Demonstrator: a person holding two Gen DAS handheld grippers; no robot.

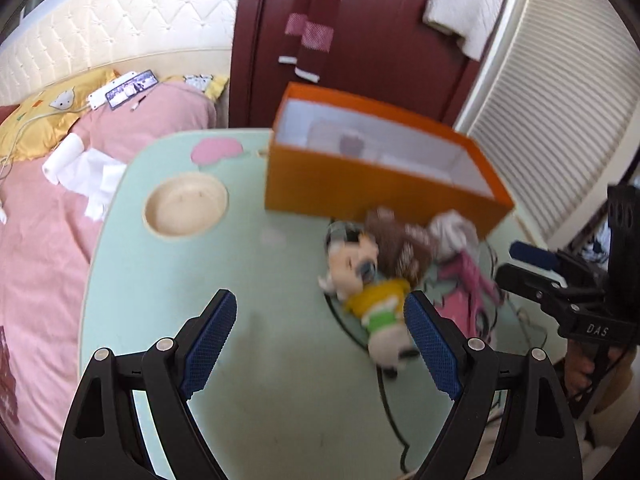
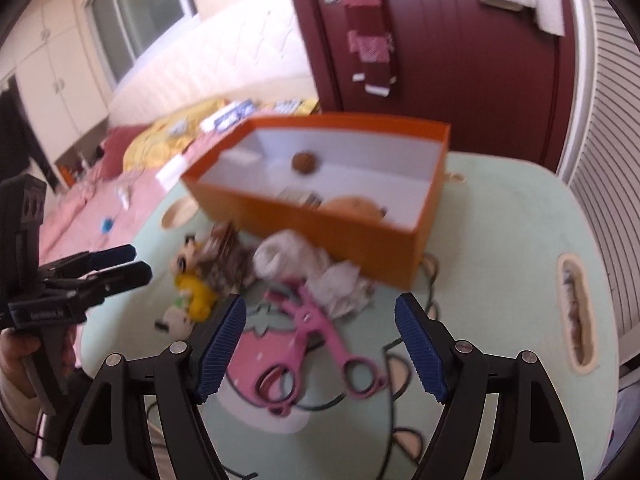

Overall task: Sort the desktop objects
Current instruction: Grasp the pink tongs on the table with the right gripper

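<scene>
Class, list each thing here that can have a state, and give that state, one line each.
Left gripper: open, empty.
Right gripper: open, empty.
Orange box: lidless, some items inside.
Pink scissors: lying flat, blades shut.
Doll in yellow top: lying on its side.
Crumpled tissue: beside the box.

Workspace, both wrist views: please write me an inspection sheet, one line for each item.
Surface: pale green table with cartoon prints; a round recess and a slot in it.
Job's things: orange box, open, a few small things inside; in front of it a plush doll, a brown piece, white cloth and pink scissors, bunched together.
Clutter: nothing seen beyond these.
Grippers: left gripper open, nothing between the fingers; right gripper open above the scissors, no contact seen.
Cables: thin black cable across the table.
Surroundings: pink bed, dark red door, slatted panel.
</scene>
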